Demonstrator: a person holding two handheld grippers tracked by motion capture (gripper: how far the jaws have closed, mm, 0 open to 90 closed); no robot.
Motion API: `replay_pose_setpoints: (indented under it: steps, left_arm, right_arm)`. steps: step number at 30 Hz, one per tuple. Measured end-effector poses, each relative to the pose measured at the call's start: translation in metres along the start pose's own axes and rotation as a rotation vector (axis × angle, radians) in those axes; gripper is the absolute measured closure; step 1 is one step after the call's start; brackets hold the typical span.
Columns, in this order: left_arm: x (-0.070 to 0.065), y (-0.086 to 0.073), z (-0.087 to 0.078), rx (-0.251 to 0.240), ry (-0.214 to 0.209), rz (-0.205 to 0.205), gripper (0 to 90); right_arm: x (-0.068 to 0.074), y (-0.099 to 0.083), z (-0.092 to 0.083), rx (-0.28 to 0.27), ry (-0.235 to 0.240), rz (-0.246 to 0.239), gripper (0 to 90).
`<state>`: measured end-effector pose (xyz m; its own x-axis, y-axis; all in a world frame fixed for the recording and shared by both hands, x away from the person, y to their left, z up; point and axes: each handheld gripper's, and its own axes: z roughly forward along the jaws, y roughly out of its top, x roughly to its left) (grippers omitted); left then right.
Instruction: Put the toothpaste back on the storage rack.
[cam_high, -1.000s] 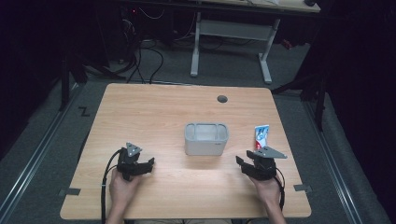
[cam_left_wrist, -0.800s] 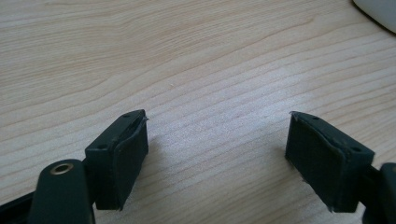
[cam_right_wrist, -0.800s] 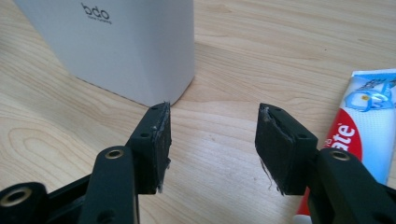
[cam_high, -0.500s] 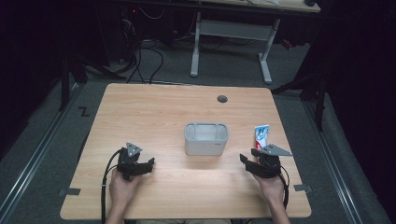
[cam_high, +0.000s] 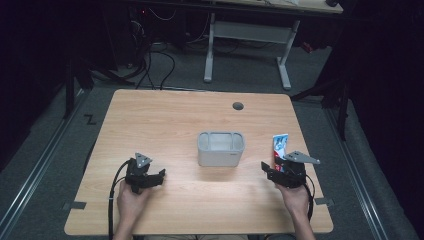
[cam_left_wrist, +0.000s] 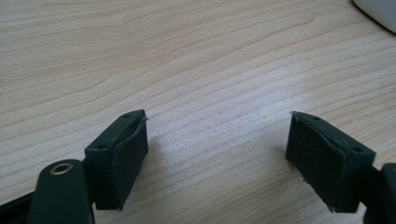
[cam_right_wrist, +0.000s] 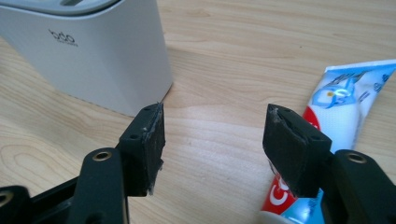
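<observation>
A pale grey open-topped container (cam_high: 221, 148) stands at the table's middle. A blue, white and red toothpaste tube (cam_high: 280, 146) lies flat to its right. My right gripper (cam_high: 269, 172) rests on the table just in front of the tube. In the right gripper view its jaws (cam_right_wrist: 215, 140) are open and have just been opening, with bare wood between them. There the tube (cam_right_wrist: 345, 102) lies beside the right-hand jaw and the container (cam_right_wrist: 93, 51) stands ahead on the left. My left gripper (cam_high: 159, 176) sits at the front left, open over bare wood (cam_left_wrist: 217, 144).
The wooden table (cam_high: 165, 120) has a round cable hole (cam_high: 238, 106) near its far edge. A corner of the container (cam_left_wrist: 378, 9) shows at the top right of the left gripper view. Dark floor, cables and a white desk frame (cam_high: 250, 35) lie beyond the table.
The right gripper has shifted slightly to the right, in front of the tube. The left gripper, the container and the tube have stayed where they were.
</observation>
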<state>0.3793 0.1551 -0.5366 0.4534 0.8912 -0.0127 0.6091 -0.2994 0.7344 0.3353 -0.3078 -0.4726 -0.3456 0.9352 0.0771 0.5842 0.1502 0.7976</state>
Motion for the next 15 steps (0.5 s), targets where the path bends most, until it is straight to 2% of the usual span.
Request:
replay_pose_setpoints:
  steps: [1, 4, 9, 15]
  left_arm:
    - [0.000, 0.000, 0.000, 0.000, 0.000, -0.001, 21.4]
    - [0.000, 0.000, 0.000, 0.001, -0.003, 0.000, 21.7]
    - [0.000, 0.000, 0.000, -0.002, -0.004, 0.007, 23.4]
    - [0.000, 0.000, 0.000, -0.002, -0.004, 0.007, 23.4]
  right_arm:
    - [-0.002, 0.003, -0.001, -0.005, -0.010, -0.012, 40.1]
    - [-0.003, 0.004, -0.001, -0.007, -0.019, -0.009, 41.7]
    - [-0.010, 0.006, -0.001, -0.006, -0.044, -0.018, 50.3]
    - [-0.022, 0.008, 0.003, 0.011, -0.079, -0.002, 51.5]
